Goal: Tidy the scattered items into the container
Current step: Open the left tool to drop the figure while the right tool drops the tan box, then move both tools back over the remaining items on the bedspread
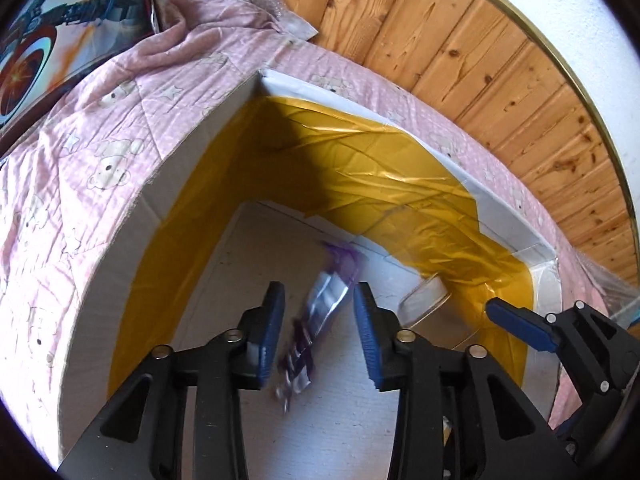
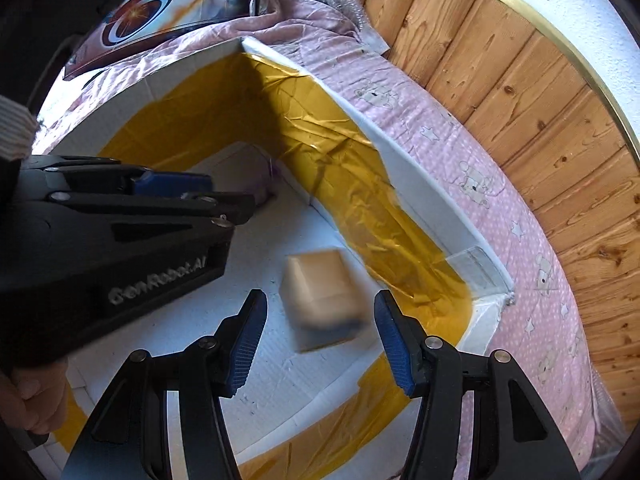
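Though blurred, purple foil packet (image 1: 320,312) looks crinkled; tan box (image 2: 320,300) plain.

Left hand-held gripper (image 1: 319,334) over a white cardboard box (image 1: 120,248) with yellow tape lining, jaws apart around a blurred purple-and-silver wrapper (image 1: 316,320), neither pad pressing it, roll of clear tape (image 1: 426,304) just right, right hand-held gripper's blue fingertip (image 1: 516,326) beyond, pink bedcover (image 1: 80,152) beneath.

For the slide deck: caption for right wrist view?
Open right gripper above blurred tan cardboard cube inside yellow-taped white cardboard box.
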Motion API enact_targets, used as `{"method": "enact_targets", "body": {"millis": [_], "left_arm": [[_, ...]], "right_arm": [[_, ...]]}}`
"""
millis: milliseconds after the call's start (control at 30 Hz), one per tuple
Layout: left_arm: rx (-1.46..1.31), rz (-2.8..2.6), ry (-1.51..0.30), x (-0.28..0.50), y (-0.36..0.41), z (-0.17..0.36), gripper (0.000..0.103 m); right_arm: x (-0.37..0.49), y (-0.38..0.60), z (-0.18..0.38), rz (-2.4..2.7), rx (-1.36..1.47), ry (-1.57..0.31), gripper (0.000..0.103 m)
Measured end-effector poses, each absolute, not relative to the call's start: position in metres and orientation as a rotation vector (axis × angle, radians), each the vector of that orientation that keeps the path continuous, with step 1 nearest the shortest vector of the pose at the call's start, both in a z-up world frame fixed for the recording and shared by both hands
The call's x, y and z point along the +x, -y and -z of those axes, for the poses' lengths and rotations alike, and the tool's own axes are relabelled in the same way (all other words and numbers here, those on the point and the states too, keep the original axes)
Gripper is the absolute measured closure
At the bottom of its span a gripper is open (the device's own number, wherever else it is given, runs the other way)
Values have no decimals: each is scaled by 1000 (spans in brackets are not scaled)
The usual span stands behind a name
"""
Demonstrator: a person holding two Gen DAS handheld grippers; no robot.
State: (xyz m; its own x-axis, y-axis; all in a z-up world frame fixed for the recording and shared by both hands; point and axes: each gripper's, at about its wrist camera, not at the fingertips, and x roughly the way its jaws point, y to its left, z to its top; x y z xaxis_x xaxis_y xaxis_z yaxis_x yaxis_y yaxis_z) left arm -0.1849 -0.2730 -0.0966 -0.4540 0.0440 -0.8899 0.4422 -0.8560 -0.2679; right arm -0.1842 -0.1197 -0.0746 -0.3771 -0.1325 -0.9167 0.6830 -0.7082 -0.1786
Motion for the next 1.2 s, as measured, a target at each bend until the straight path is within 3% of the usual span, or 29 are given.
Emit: {"method": "enact_targets", "body": {"millis": [200,567,867,900,933,967,1200], "left_arm": [[1475,2404,-692,-182,271,86,62],[1251,2472,-645,-156,285,18,62],[1293,2504,-652,-144,262,10,62],[1292,2512,-649,-142,258,8,62],[1285,2520,-647,-140,254,5,62],[1277,2526,-642,-137,251,2,62],[1254,2587,-652,-119,227,-15,62]], "right_arm": [[-180,109,64,2157,1321,-682,46],[-146,45,9,2359,1217,-287,46],[-126,26,51,2346,1369,-140,46],[-123,26,54,2339,1381,-132,49],[-120,26,60,2321,1397,-123,67],[-117,26,64,2302,1404,-112,77],[-90,30,63,2295,1388,-165,79]]}}
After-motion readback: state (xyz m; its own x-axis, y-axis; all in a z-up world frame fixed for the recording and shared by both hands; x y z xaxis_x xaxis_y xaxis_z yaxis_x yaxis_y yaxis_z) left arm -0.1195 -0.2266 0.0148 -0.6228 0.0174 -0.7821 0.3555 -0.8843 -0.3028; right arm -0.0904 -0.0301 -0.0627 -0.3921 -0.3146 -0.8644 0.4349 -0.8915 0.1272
